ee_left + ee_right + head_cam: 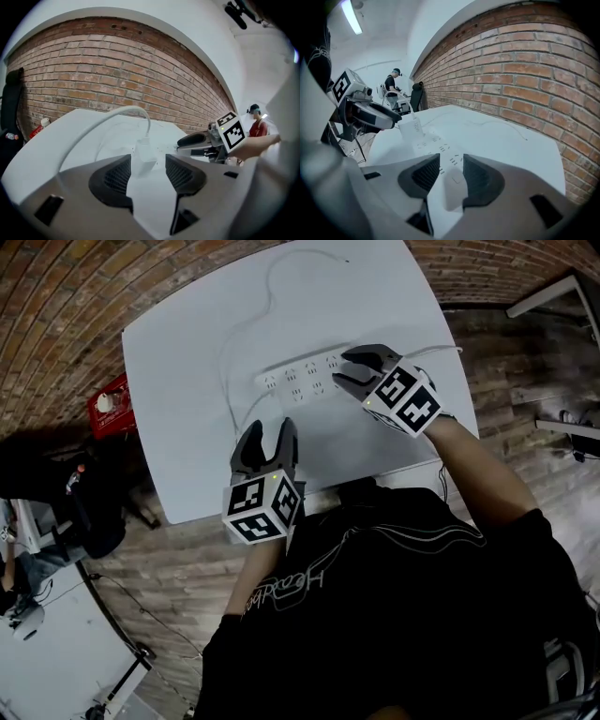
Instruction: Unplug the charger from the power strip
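Note:
A white power strip (302, 377) lies across the white table (187, 362). At its left end stands a white charger (143, 157), also far down the strip (436, 143) as the white block of the charger (411, 127). Its white cable (103, 119) arches away to the left. My left gripper (269, 431) is open near the table's front edge, pointing at the charger, which sits ahead between the jaw lines, untouched. My right gripper (345, 369) is open over the strip's right end, jaws on either side of it without pressing.
A second thin cord (281, 268) loops over the table's far half. A red crate (111, 407) sits on the floor to the left, beside dark chairs. A brick wall (525, 70) runs behind the table. A person (257, 125) stands in the background.

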Action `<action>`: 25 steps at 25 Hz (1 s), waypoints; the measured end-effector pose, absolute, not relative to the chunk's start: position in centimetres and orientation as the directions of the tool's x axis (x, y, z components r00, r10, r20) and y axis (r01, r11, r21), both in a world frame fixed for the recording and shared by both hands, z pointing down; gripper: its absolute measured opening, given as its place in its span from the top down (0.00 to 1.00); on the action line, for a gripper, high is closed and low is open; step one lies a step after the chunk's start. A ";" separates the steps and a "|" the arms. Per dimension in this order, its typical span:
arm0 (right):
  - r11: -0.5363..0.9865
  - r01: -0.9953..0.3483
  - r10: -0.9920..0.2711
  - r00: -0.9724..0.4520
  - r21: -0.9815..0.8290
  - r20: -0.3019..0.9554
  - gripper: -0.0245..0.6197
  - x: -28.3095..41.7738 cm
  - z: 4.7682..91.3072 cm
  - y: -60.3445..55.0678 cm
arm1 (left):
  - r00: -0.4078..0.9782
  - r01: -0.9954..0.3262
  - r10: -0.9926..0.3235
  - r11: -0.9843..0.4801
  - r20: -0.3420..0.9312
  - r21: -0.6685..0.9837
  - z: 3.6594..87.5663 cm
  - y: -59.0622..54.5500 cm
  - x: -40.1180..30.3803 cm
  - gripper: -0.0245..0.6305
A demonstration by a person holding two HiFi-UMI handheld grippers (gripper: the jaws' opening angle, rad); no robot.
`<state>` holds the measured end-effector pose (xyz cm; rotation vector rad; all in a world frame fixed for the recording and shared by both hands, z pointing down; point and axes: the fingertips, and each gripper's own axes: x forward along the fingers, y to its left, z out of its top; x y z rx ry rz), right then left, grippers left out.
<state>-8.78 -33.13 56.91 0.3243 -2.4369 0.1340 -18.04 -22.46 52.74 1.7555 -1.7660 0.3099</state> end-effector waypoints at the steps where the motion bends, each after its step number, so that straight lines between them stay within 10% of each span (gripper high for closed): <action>1: 0.965 -0.264 -0.196 -0.742 -0.010 0.641 0.75 -8.8 57.1 -33.2 | 0.057 -0.965 -0.816 0.103 0.576 0.242 53.0 -22.6 -18.1 0.64; 25: 0.962 -0.269 -0.183 -0.749 -0.040 0.637 0.77 -9.1 58.8 -33.0 | -0.210 -0.971 -0.789 0.237 0.577 -0.029 55.3 -24.9 -18.7 0.74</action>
